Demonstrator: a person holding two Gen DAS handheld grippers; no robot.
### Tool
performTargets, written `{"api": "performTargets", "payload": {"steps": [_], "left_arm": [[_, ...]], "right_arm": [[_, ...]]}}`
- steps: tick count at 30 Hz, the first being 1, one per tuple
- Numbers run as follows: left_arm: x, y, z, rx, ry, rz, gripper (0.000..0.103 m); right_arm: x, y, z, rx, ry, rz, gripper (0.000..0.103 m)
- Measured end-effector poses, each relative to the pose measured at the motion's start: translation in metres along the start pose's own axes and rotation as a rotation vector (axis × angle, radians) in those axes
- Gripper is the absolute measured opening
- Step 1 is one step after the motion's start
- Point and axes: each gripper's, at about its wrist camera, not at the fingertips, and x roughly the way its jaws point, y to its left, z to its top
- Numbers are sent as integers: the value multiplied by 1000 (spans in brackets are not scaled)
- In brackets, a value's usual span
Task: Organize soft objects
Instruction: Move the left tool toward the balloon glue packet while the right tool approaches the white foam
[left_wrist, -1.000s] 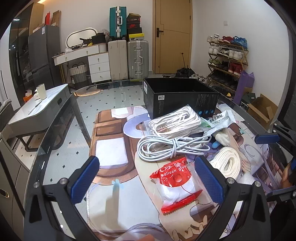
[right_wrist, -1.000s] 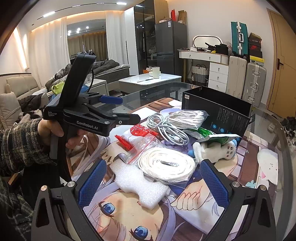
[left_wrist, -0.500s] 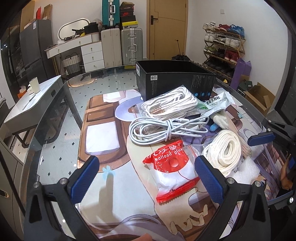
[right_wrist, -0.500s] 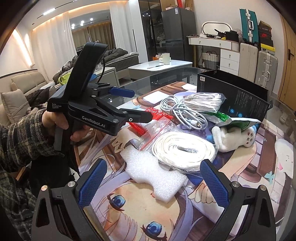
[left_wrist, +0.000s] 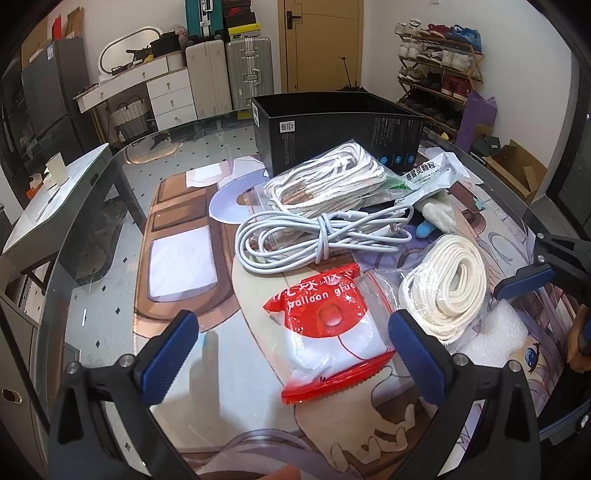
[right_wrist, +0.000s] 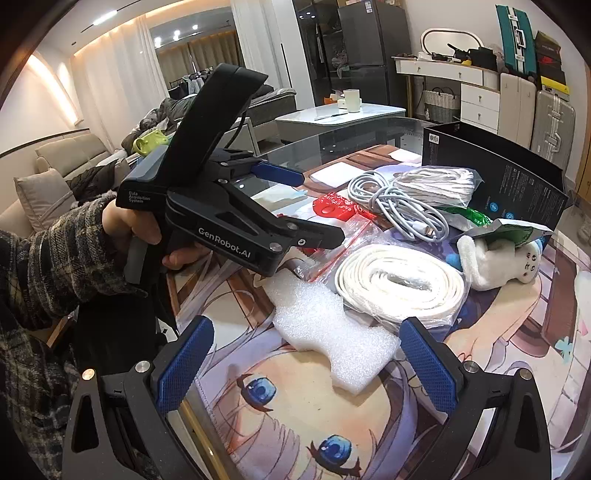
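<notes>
A: Left gripper (left_wrist: 293, 341) jaws wide apart, empty; the balloon glue packet (left_wrist: 328, 334) lies between them on the printed mat (left_wrist: 177, 206). Right gripper (right_wrist: 306, 360) likewise spread, empty, over the foam piece (right_wrist: 328, 328).

B: Packet judged light, crinkly, slippery; pinch its sealed red edge. Black box (left_wrist: 340, 131) stands open-topped behind the cable bundle (left_wrist: 314, 240); open room lies leftward.

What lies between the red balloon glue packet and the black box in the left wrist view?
In the left wrist view, between the balloon glue packet and the black box lie the coiled white cable and, beyond it, a bagged white cord bundle.
</notes>
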Motion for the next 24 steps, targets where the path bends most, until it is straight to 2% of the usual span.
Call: {"api": "performTargets", "payload": {"steps": [9,20,24], "left_arm": [[2,22,-3,-35,25,33,103],[11,13,2,42,62,-19,103],[14,14,3,38,79,-39,103]], "right_arm": [[-3,7,-1,-23,3,7,103],[1,5,3,-34,13,-8,102],[4,4,3,-38,26,-19,96]]}}
